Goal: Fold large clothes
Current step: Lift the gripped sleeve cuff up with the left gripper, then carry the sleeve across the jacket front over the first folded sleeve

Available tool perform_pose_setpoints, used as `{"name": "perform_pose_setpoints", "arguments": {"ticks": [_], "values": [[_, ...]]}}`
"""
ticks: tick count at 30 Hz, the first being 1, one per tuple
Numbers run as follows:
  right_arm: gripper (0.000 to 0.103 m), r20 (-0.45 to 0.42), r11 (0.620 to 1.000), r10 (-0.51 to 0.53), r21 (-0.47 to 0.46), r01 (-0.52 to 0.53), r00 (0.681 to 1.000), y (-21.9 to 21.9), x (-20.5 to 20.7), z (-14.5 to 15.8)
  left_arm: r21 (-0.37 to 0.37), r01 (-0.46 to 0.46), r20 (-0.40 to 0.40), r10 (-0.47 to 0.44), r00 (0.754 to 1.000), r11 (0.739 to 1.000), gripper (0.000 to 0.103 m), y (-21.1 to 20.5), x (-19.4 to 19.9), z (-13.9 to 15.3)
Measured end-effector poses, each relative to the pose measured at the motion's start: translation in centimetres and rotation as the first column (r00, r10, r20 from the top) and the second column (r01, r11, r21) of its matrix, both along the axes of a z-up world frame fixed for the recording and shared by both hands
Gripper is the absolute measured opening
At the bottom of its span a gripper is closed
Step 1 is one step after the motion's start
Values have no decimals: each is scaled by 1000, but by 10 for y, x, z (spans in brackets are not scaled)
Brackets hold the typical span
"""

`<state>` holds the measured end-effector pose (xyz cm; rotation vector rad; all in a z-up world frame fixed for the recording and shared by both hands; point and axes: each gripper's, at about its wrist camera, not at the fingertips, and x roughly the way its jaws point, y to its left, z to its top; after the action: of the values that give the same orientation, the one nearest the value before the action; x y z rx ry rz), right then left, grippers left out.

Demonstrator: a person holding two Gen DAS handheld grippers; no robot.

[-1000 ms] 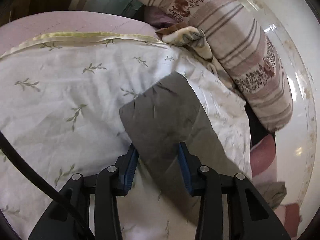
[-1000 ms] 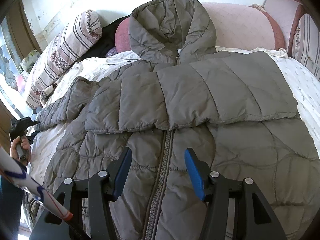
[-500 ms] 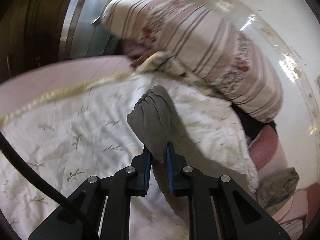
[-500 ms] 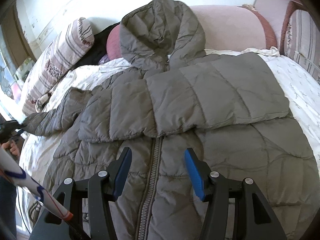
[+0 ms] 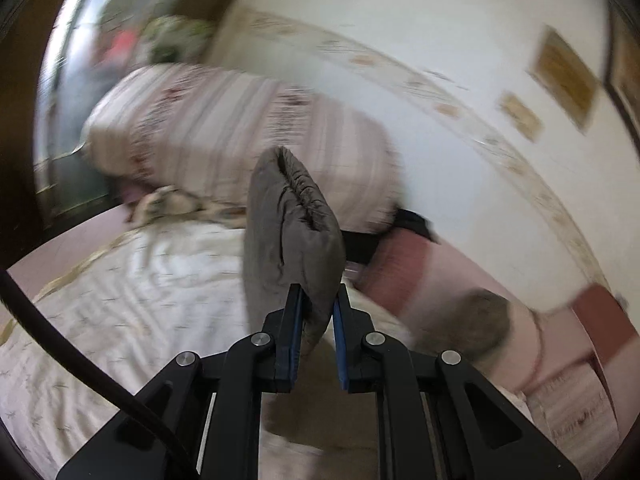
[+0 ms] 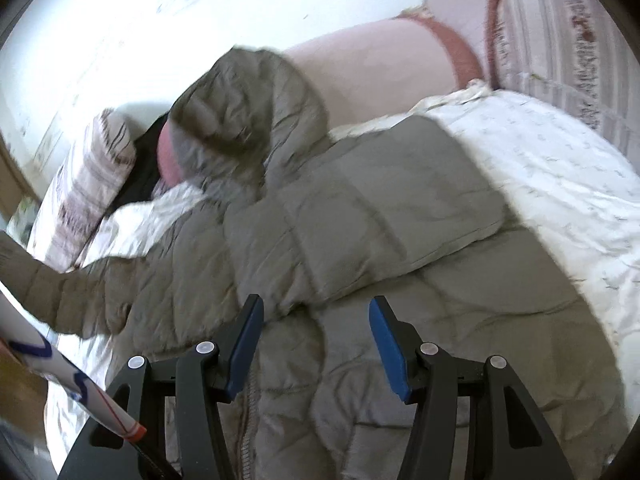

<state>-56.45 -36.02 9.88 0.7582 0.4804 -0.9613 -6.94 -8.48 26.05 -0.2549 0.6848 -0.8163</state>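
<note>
Now left gripper raised, clamping sleeve cuff

bare sheet right of jacket lies open.

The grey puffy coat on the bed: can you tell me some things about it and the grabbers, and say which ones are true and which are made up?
1. The left gripper is pinching the cuff of the coat's sleeve. True.
2. The right gripper is squeezing the zipper. False: its jaws stand open above the grey coat, holding nothing.
3. The coat's hood leans on a pink cushion. True.
4. The coat lies on a bare wooden floor. False: it lies on a white bedsheet.
5. A striped pillow sits behind the lifted sleeve. True.
</note>
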Motion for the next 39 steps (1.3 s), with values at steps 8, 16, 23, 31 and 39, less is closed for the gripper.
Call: {"name": "perform_pose_setpoints", "arguments": {"ticks": [8, 16, 23, 31, 39], "values": [[59, 18, 979, -198, 46, 197, 980, -24, -45, 0, 11, 278, 86, -278, 957, 960, 14, -91, -138, 25], [59, 12, 926, -375, 46, 374, 927, -31, -83, 4, 154, 495, -18, -499, 867, 855, 14, -180, -242, -62], [59, 45, 915, -404, 17, 404, 914, -31, -91, 12, 344, 584, -212, -545, 811, 735, 31, -235, -294, -188], [63, 118, 944, -327, 81, 319, 938, -35, -80, -1, 387, 615, -143, -614, 776, 687, 58, -201, -311, -181], [62, 367, 959, -122, 284, 14, 922, -38, -43, -48, 263, 339, 32, -360, 933, 903, 79, -129, -228, -141]]}}
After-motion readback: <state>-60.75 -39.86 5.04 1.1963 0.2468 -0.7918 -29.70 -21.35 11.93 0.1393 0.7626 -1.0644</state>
